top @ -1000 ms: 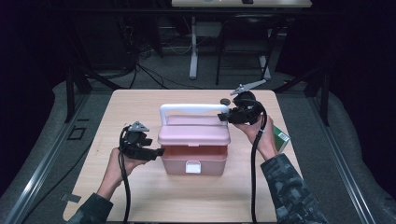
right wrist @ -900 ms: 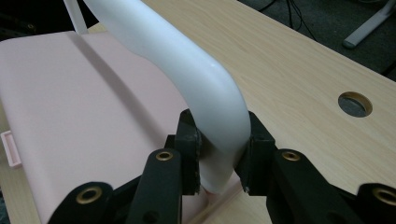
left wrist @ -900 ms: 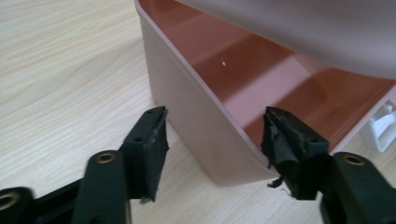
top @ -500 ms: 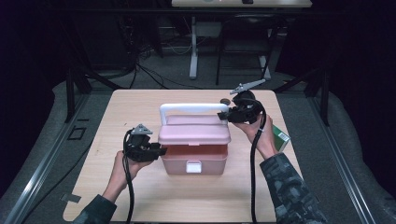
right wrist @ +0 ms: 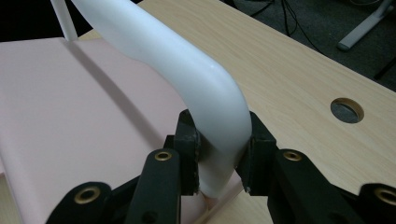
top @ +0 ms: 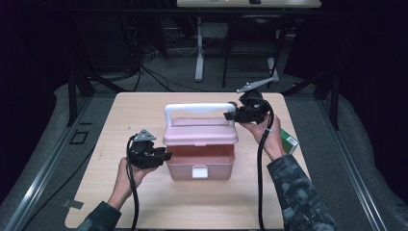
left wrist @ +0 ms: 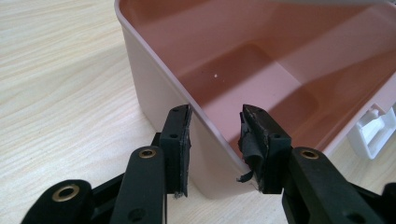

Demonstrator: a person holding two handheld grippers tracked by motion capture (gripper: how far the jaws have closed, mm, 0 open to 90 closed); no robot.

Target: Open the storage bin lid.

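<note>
A pink box [top: 199,166] with a white latch [top: 198,172] stands mid-table, its lid [top: 199,134] lifted a little above the base. The white handle [top: 197,108] arches over the lid. My right gripper [top: 230,115] is shut on the handle's right end; in the right gripper view both pads press the white handle [right wrist: 187,70] just above the lid [right wrist: 70,116]. My left gripper [top: 166,155] is at the box's left side. Its jaws have just been closing and now straddle the box wall [left wrist: 154,84] near a corner, one pad outside and one inside, left gripper [left wrist: 215,135] gripping it.
The box rests on a light wooden table [top: 144,110] with a round hole [right wrist: 347,109] near its far right. A green packet [top: 290,139] lies at the right edge behind my right wrist. Dark floor, cables and stand legs lie beyond the table.
My left gripper has moved right to the box's left wall and closed on it. The right gripper and the handle have stayed put.
</note>
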